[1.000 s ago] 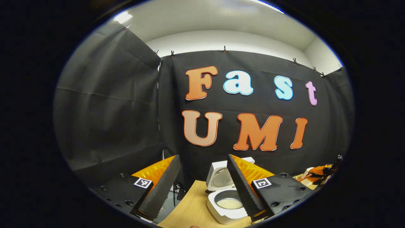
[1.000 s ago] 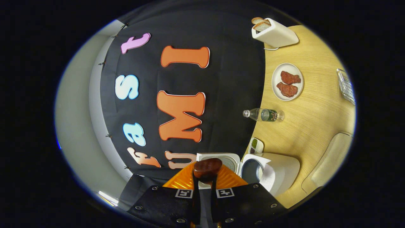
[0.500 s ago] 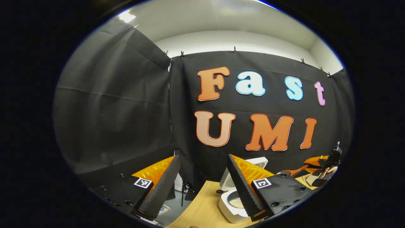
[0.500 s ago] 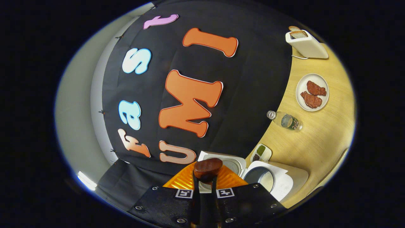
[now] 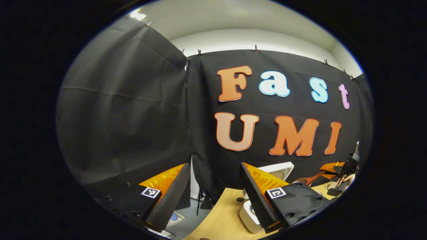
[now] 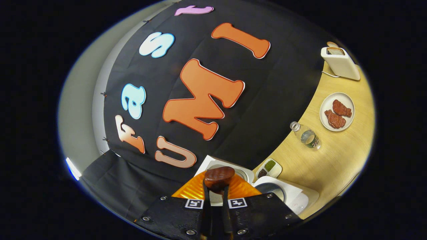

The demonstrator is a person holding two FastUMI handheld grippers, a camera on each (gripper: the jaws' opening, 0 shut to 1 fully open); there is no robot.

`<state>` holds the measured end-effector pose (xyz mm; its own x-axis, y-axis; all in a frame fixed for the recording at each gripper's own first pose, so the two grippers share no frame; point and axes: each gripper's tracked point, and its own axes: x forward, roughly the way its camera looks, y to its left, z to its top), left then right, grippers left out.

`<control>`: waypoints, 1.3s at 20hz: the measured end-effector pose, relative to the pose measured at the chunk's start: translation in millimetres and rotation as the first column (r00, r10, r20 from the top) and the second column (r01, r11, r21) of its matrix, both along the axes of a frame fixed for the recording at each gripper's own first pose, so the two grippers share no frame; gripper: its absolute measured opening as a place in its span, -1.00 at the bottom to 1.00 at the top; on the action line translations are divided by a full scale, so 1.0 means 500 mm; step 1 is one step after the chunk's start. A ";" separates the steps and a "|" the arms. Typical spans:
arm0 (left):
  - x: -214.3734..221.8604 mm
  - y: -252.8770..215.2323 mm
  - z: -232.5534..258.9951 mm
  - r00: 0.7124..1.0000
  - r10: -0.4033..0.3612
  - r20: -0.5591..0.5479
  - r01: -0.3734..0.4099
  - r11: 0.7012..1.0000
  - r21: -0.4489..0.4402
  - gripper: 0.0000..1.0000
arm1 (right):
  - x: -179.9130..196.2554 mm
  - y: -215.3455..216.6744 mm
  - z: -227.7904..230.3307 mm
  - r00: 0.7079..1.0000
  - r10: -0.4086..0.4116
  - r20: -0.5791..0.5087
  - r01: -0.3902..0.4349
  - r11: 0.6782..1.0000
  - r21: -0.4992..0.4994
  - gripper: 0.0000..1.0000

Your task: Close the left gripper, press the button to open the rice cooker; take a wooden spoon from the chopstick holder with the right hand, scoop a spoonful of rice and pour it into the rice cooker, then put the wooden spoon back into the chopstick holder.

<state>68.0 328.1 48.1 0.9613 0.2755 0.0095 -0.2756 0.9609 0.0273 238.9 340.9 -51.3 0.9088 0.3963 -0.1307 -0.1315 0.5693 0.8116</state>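
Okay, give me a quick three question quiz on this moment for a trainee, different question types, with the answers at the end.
1. True or false: the right gripper is shut on the wooden spoon.
2. Multiple choice: what lies on the white plate in the right gripper view? A) slices of bread B) two reddish-brown pieces of meat C) a pile of rice
3. Fill in: in the left gripper view, the left gripper has its fingers ____, with nothing between them.

Key: 1 true; 2 B; 3 apart (open). The rice cooker has its lid up, and the spoon's bowl shows just past the right gripper's fingertips.
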 end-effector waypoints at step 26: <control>0.021 0.051 -0.020 1.000 0.015 -0.007 -0.015 1.000 -0.008 1.00 | 0.009 0.077 -0.001 0.989 0.059 0.134 -0.010 0.940 -0.341 -0.75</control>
<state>78.6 353.8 38.2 0.9570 0.2901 0.0005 -0.2900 0.9568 0.0218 243.4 379.4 -51.5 0.9140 0.3826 -0.1350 -0.2545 0.7998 0.5437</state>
